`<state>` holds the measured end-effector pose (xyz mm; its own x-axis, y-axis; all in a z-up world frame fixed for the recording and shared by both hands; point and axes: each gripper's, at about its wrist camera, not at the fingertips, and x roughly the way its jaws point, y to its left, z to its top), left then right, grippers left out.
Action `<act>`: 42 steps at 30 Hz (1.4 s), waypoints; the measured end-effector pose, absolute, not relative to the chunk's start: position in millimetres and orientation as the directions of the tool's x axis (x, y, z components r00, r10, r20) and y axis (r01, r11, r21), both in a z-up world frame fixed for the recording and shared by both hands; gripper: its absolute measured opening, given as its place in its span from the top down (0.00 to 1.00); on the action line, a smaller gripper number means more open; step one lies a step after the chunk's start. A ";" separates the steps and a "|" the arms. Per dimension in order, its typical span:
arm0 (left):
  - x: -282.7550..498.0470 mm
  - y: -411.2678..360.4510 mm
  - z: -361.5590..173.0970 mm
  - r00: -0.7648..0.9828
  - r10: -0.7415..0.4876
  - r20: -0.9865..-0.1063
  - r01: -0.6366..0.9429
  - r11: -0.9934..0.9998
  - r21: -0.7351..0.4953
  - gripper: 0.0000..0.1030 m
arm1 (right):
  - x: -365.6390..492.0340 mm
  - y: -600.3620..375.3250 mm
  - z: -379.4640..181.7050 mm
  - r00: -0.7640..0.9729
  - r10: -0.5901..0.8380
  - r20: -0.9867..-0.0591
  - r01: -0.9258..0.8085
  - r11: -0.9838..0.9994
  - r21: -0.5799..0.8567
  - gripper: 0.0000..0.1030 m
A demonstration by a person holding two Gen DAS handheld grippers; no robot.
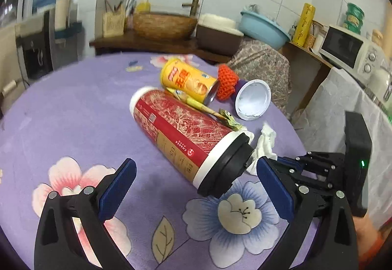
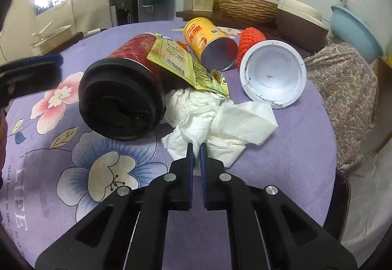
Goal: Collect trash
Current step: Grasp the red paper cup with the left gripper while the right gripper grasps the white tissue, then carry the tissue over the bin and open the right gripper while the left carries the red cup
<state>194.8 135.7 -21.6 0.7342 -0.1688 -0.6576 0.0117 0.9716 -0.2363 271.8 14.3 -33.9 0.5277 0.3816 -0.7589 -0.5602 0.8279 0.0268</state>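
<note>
Left gripper (image 1: 196, 186): spread wide, red cup's (image 1: 181, 132) black lid between its fingers.
Right gripper (image 2: 196, 150): pinching crumpled tissue (image 2: 220, 120) edge.

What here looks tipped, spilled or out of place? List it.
Three containers lie on their sides on the purple floral tablecloth: the red paper cup with black lid, the yellow snack can, open and empty, and the white plastic cup. A yellow foil wrapper leans on the red cup, beside crumpled white tissue.
</note>
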 end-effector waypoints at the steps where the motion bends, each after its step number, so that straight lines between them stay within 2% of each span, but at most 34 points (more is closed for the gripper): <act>1: 199.9 138.9 -22.5 0.715 -0.190 -0.673 0.008 0.965 -0.263 0.06 | 269.2 10.6 -31.7 0.544 0.375 -0.751 -0.556 0.831 0.013 0.95; 5: 226.1 154.7 -24.4 0.658 -0.242 -0.713 -0.060 0.927 -0.369 0.06 | 258.8 -1.4 -23.4 0.574 0.385 -0.723 -0.547 0.837 0.011 0.95; 15: 275.1 156.6 -49.0 0.507 -0.316 -0.802 -0.184 0.869 -0.458 0.05 | 246.1 -15.3 -19.8 0.580 0.407 -0.705 -0.549 0.835 0.030 0.95; 18: 287.7 160.4 -59.8 0.449 -0.384 -0.807 -0.231 0.822 -0.520 0.05 | 245.4 -19.3 -20.8 0.578 0.412 -0.704 -0.542 0.839 0.046 0.95; 23: 306.6 161.8 -73.7 0.363 -0.395 -0.844 -0.302 0.807 -0.507 0.07 | 242.6 -22.1 -22.2 0.578 0.419 -0.700 -0.537 0.842 0.060 0.95; 24: 308.3 164.3 -77.2 0.360 -0.412 -0.837 -0.316 0.790 -0.525 0.05 | 241.7 -22.7 -22.5 0.576 0.424 -0.699 -0.537 0.841 0.067 0.95; 26: 307.3 169.9 -75.2 0.381 -0.410 -0.829 -0.340 0.772 -0.538 0.14 | 239.5 -24.4 -22.6 0.577 0.429 -0.695 -0.535 0.841 0.075 0.95; 35: 271.4 191.5 -75.5 0.424 -0.439 -0.792 -0.356 0.723 -0.592 0.26 | 233.8 -32.6 -26.8 0.572 0.440 -0.693 -0.528 0.843 0.100 0.95; 42: 236.2 188.7 -63.7 0.471 -0.426 -0.773 -0.254 0.773 -0.581 0.26 | 228.0 -37.9 -25.5 0.574 0.469 -0.671 -0.530 0.838 0.132 0.95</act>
<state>236.2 188.7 -63.7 0.4706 -0.4261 -0.7726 -0.2537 0.7733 -0.5811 228.0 -37.9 -25.5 0.5743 0.4689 -0.6710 -0.5302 0.8376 0.1315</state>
